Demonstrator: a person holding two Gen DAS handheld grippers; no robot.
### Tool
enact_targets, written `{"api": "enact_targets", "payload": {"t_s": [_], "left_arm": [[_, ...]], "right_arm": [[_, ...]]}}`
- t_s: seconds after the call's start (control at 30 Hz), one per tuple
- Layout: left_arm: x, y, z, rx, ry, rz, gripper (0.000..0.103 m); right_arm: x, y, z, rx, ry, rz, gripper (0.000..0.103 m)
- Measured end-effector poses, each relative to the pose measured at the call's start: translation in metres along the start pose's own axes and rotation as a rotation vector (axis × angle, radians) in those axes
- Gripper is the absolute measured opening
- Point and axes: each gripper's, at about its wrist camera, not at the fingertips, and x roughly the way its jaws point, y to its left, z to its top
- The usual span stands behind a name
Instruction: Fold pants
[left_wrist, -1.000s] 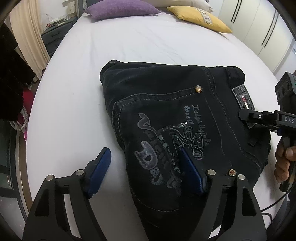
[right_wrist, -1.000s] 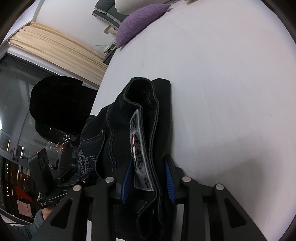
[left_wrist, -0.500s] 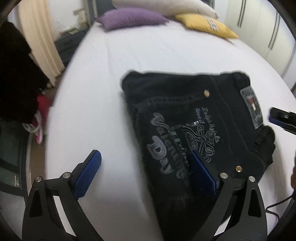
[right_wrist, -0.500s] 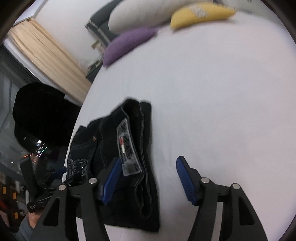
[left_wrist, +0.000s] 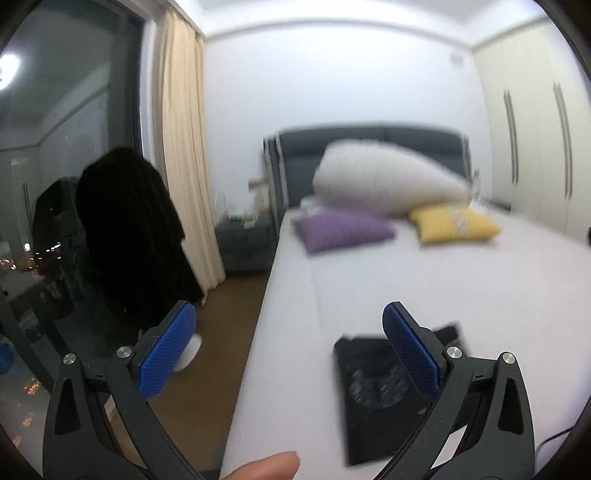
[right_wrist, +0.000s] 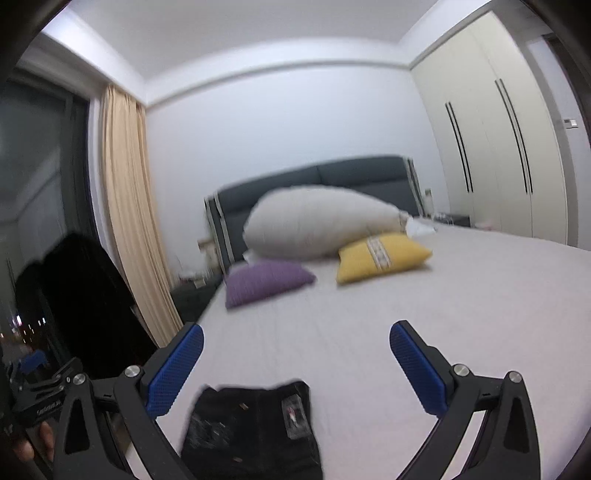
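Pants (right_wrist: 255, 428) folded on bed (right_wrist: 461, 295), below both wide-spread, just-opened, empty claws (right_wrist: 295, 365).

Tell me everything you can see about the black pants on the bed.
The black pants lie folded into a compact, roughly rectangular bundle, flat on the white bed near its front left edge. The fabric looks like dark denim, with a pale printed graphic and a small light label patch facing up. Nothing grips or touches them except the sheet. Details are blurred.
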Motion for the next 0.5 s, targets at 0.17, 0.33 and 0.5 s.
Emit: {"api": "enact_targets", "payload": {"t_s": [0.17, 0.33, 0.5], "left_arm": [[-0.033, 0.005, 0.023, 0.007, 0.104, -0.033, 0.103], [-0.048, 0.004, 0.014, -0.021, 0.279, -0.054, 0.103], [-0.049, -0.003, -0.013, -0.019, 0.367, -0.073, 0.103]], "right_arm": [[-0.044, 0.014, 0.025, 0.028, -0.087, 0.026, 0.103], [-0.07, 0.038, 0.028, -0.04, -0.022, 0.007, 0.103], [-0.066, 0.056, 0.01, -0.071, 0.158, -0.034, 0.103]]}}
